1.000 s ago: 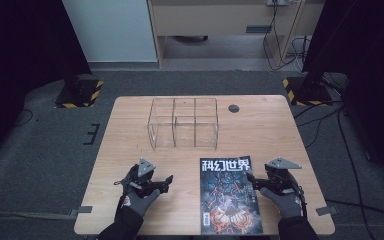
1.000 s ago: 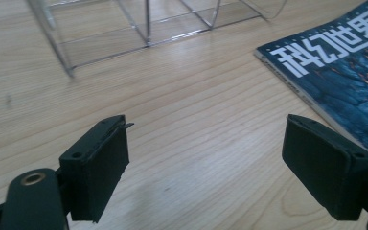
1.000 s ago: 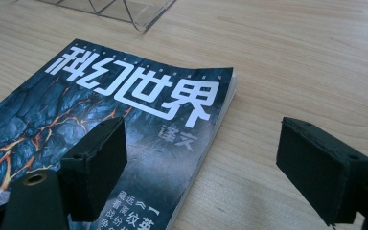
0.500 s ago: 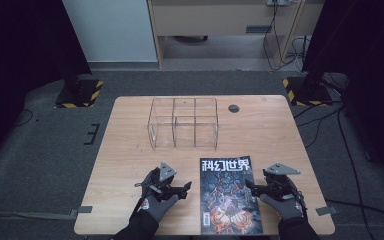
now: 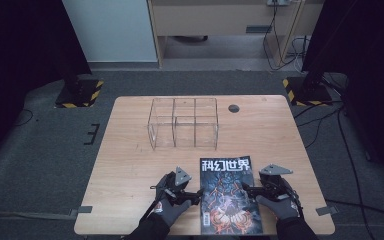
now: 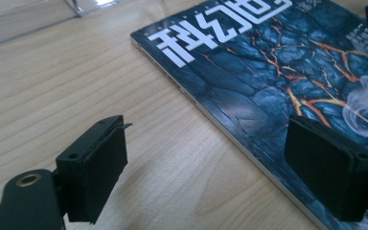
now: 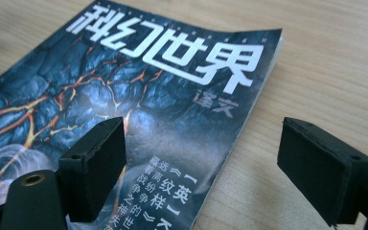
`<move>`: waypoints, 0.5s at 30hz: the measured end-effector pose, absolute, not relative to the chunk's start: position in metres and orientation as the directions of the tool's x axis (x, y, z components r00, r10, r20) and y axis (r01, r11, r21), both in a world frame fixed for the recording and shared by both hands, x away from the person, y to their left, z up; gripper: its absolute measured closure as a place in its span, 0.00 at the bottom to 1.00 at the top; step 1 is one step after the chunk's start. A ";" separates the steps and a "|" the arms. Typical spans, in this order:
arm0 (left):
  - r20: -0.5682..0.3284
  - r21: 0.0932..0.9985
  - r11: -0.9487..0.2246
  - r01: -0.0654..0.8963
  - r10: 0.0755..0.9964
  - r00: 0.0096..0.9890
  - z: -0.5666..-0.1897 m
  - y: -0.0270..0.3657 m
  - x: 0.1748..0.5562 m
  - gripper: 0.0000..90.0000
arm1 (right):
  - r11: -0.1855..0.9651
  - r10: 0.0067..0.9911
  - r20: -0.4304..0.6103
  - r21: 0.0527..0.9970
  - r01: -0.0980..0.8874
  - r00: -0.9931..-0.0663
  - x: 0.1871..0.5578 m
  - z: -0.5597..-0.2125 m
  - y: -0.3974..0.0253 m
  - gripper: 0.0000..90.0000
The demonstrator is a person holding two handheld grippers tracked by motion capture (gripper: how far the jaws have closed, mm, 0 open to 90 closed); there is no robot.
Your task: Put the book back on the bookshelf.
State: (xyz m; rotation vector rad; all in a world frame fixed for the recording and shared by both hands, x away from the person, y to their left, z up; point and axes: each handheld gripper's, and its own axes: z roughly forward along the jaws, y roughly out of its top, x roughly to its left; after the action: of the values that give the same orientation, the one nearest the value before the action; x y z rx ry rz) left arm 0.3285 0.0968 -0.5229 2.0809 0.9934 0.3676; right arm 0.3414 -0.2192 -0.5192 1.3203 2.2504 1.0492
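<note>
Two grippers, both at the near edge of the wooden table (image 5: 130,150). Clear acrylic organizer (image 5: 182,123) sits mid-table, well apart from them. Magazine (image 5: 228,195) lies flat at the near edge, dark blue cover with white title, between the two tools. Left gripper (image 5: 195,196) spread wide, straddling the magazine's left edge: one jaw over the cover, one over bare wood. Right gripper (image 5: 246,189) also spread wide, straddling the right edge. Neither holds anything. Small dark disc (image 5: 234,108) at the far side.

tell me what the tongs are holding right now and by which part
Nothing is held. Both the left tongs and the right tongs are open, each straddling a side edge of the magazine.
</note>
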 end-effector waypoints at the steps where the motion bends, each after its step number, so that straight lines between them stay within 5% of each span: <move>1: -0.072 0.756 -0.388 0.528 0.752 0.655 -0.524 0.095 0.328 0.16 | 0.300 0.852 0.082 0.733 0.610 -0.517 0.341 -0.519 -0.219 0.19; 15: -0.074 0.736 -0.422 0.530 0.728 0.682 -0.532 0.080 0.324 0.16 | 0.302 0.843 0.109 0.715 0.631 -0.527 0.343 -0.524 -0.216 0.22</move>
State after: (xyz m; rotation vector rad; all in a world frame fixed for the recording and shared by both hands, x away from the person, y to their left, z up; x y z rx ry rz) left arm 0.3236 0.0805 -0.5321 2.1243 0.9620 0.3293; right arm 0.3428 -0.2157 -0.5237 1.3373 2.2864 1.0532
